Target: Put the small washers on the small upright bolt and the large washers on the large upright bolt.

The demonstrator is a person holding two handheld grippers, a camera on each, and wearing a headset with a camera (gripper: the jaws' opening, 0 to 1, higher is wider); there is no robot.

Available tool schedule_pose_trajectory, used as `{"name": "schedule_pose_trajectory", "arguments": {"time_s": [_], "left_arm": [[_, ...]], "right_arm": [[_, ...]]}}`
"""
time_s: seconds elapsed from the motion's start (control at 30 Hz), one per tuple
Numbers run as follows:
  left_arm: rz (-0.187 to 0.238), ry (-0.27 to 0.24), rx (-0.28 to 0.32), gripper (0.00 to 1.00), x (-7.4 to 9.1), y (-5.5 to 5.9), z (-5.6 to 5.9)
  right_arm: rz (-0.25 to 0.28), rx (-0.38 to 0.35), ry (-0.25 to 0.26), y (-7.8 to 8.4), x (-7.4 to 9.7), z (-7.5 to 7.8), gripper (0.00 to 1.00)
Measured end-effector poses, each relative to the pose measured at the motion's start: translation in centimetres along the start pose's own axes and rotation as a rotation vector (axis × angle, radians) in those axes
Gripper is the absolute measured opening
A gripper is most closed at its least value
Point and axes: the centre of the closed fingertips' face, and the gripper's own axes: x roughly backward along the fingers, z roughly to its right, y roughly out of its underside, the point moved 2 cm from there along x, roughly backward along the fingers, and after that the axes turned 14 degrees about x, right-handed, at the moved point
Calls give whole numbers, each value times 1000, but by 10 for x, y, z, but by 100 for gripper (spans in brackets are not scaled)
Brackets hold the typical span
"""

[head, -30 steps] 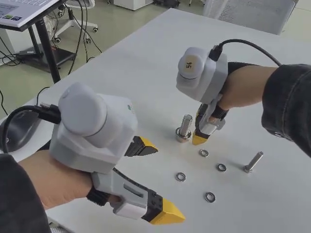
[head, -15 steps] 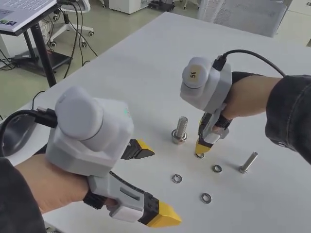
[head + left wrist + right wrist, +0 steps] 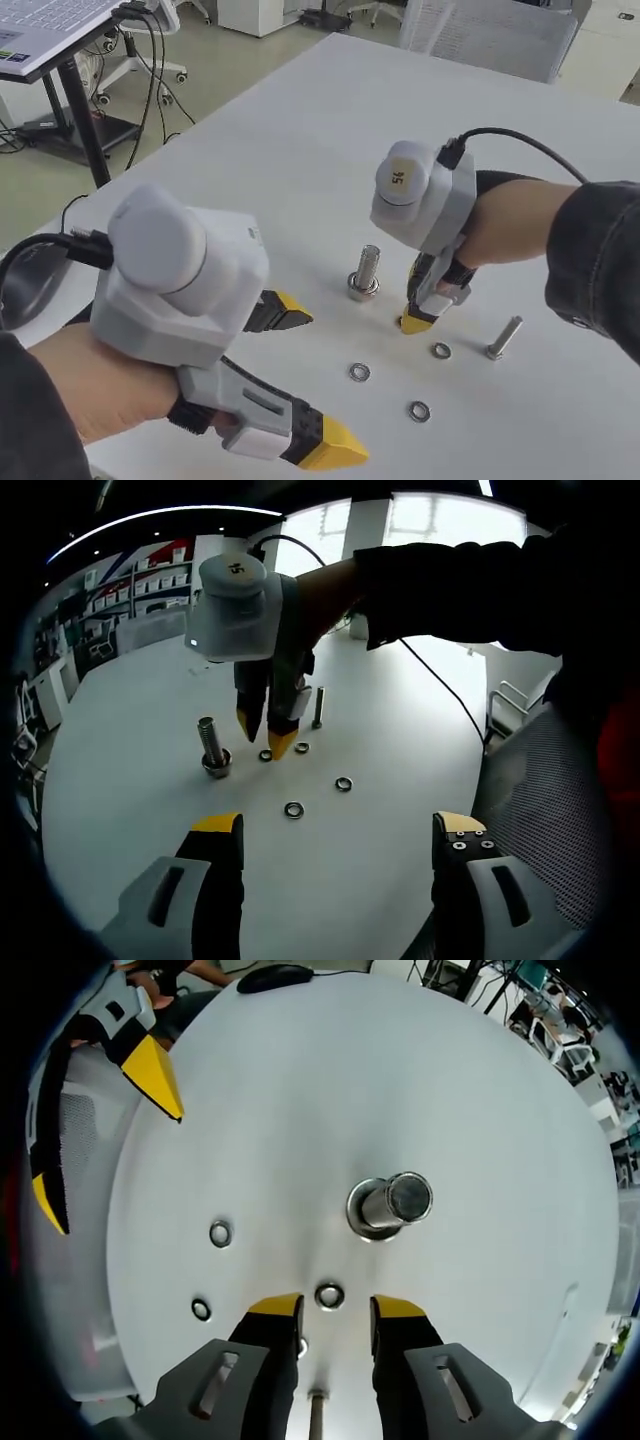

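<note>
The large bolt (image 3: 366,270) (image 3: 390,1203) (image 3: 212,748) stands upright on its head on the white table. A smaller bolt (image 3: 502,338) (image 3: 318,707) lies on its side to the right. My right gripper (image 3: 413,323) (image 3: 337,1306) (image 3: 265,736) points down beside the upright bolt, open a little, its yellow tips either side of a small washer (image 3: 328,1295) (image 3: 265,755) flat on the table. Three more washers (image 3: 441,350) (image 3: 359,372) (image 3: 419,411) lie loose nearby. My left gripper (image 3: 313,380) (image 3: 338,825) hovers open at the near left, holding nothing.
The table (image 3: 300,150) stretches bare beyond the bolts. Its left edge runs close by my left hand, where a dark mouse (image 3: 25,280) with a cable lies. A laptop on a stand (image 3: 50,20) is off the far left.
My right gripper has moved from beside the upright bolt down and toward me, so its tips now straddle the nearest washer. The left gripper has stayed put; the head camera shifted.
</note>
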Motion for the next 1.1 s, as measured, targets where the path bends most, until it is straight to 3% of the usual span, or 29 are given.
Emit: {"name": "schedule_pose_trajectory", "arguments": {"time_s": [0.5,1.1], "left_arm": [[-2,3,-3,76,-1,-2,-3],[1,2,-5,76,-2,-2,-3]], "right_arm": [[13,4,20,0,-4,2,22],[24,-3,1,1,-6,-1,17]]}}
